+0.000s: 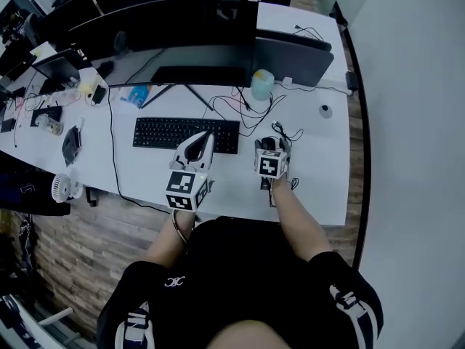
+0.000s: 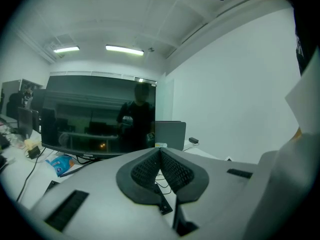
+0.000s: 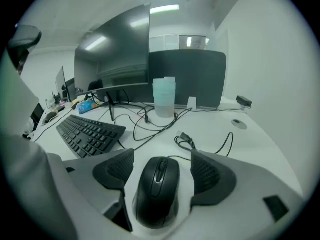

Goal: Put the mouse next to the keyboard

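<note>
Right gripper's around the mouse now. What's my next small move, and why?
Probably draw the right gripper straight back, off the mouse. Its jaws stand apart with a gap on each side of the mouse, which lies on the desk just right of the keyboard. That looks placed already, and a straight retreat should avoid nudging it.

Mouse [image 1: 268, 143] mostly hidden overhead, apparently

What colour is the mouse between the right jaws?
Black; the right gripper view shows the mouse best.
</note>
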### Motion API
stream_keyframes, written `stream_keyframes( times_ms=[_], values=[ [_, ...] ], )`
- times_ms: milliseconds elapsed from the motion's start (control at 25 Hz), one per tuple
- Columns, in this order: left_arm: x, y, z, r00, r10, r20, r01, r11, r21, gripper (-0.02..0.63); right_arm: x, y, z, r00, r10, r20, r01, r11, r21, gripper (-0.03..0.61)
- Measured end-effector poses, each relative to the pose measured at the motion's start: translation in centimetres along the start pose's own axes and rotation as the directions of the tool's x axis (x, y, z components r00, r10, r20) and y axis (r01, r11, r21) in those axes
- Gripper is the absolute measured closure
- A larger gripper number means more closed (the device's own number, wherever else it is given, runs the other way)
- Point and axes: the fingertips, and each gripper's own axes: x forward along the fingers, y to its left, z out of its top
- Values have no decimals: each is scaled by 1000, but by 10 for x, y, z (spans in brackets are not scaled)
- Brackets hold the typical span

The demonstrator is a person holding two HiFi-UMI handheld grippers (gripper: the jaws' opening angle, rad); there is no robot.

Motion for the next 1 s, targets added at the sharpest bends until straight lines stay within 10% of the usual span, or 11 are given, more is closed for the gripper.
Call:
stream_keyframes(
  times_ms=[80, 280, 640, 1000],
  values=[
    [-2, -2, 4, 1000, -5, 16, 5, 1000, 2, 600, -18, -5, 22, 996, -2, 86, 0, 1000, 27, 226],
    [-2, -12, 14, 998, -28, 51, 28, 1000, 8, 600, -101, -23, 104, 922, -79, 378, 47, 995, 93, 563],
    [5, -31, 34, 992, -78, 96, 76, 997, 25, 600, -225, -5, 192, 746, 15, 666, -6, 1000, -16, 565],
    [7, -35, 37, 990, -89, 106, 87, 996, 19, 601, -233, 0, 182, 745, -2, 667, 9, 1000, -6, 565]
  ],
)
